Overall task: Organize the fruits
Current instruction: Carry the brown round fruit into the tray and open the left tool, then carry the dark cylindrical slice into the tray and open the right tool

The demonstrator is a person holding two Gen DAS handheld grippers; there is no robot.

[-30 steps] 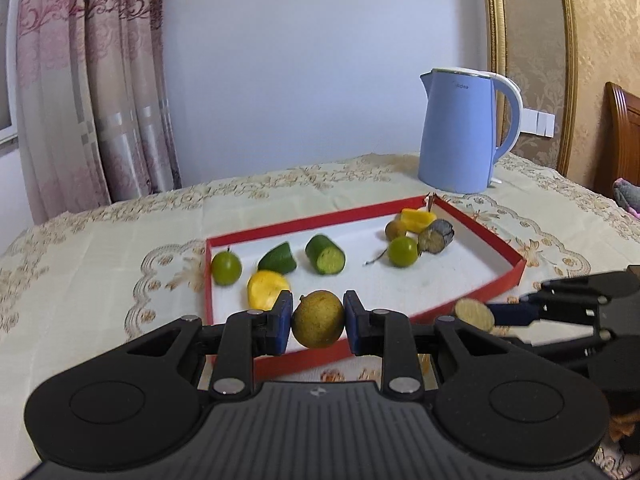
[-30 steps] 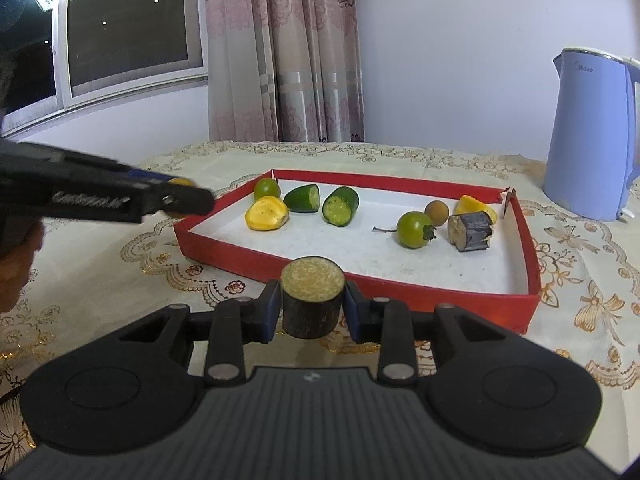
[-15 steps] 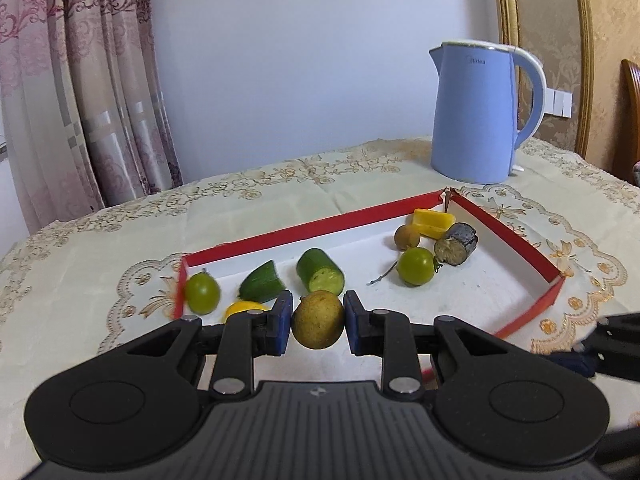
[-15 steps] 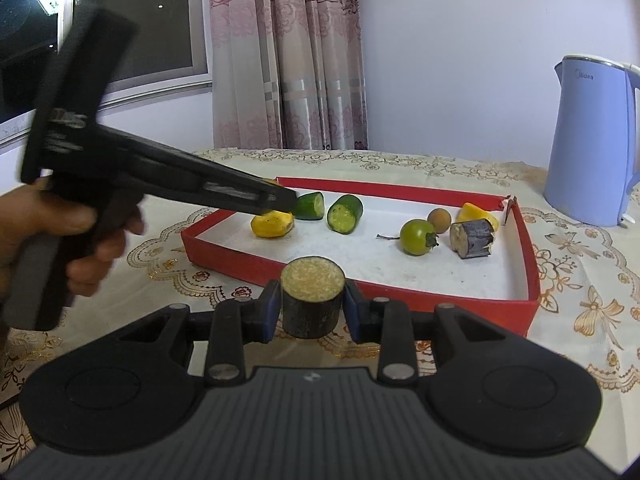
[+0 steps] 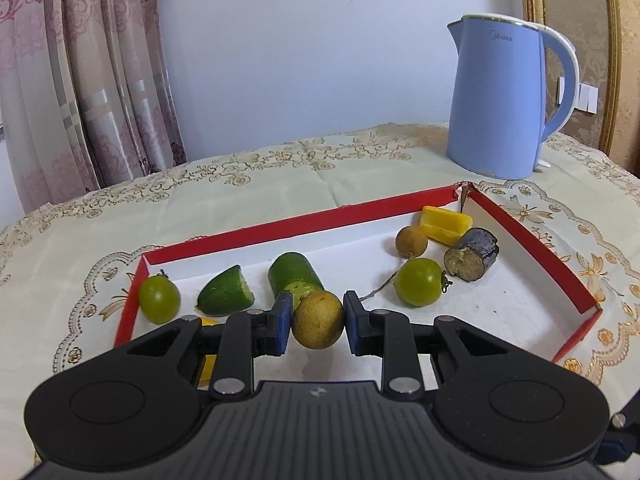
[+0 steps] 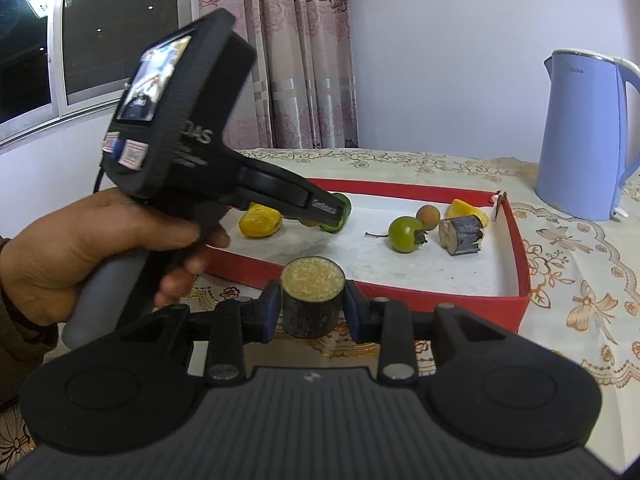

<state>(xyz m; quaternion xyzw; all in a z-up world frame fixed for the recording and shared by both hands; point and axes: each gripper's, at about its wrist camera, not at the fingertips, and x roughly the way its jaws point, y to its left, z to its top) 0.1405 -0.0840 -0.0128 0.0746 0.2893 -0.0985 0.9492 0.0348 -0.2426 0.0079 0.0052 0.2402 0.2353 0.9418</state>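
**Both claws loaded over a red tray of fruit**

The worktop wears a cream cloth with gold floral embroidery and scalloped lace medallions. Behind it rise a pale lilac wall, pink patterned curtains with satin bands, and, in the right wrist view, a dark window in a white frame. A smooth, pale blue electric kettle stands on the cloth just beyond the tray's far corner, beside gilt-framed wall panelling.

The tray is a shallow cardboard box lid, red on the walls and white inside, torn at one corner. In it lie a glossy green tomato against the left wall, a cucumber end, a cut cucumber cylinder, a second green tomato with its calyx, a small round tan longan, a waxy yellow wedge and a dark-skinned sugarcane stub with a fibrous pale face. A yellow fruit sits near the tray's front left.

The left claw is clamped on a round, rough-skinned brownish-yellow fruit, holding it over the tray's near part, close to the cucumber cylinder. A person's hand grips that tool's handle.

The right claw is closed on an upright sugarcane piece, dark bark outside, grainy pale top, held just short of the tray's front wall.
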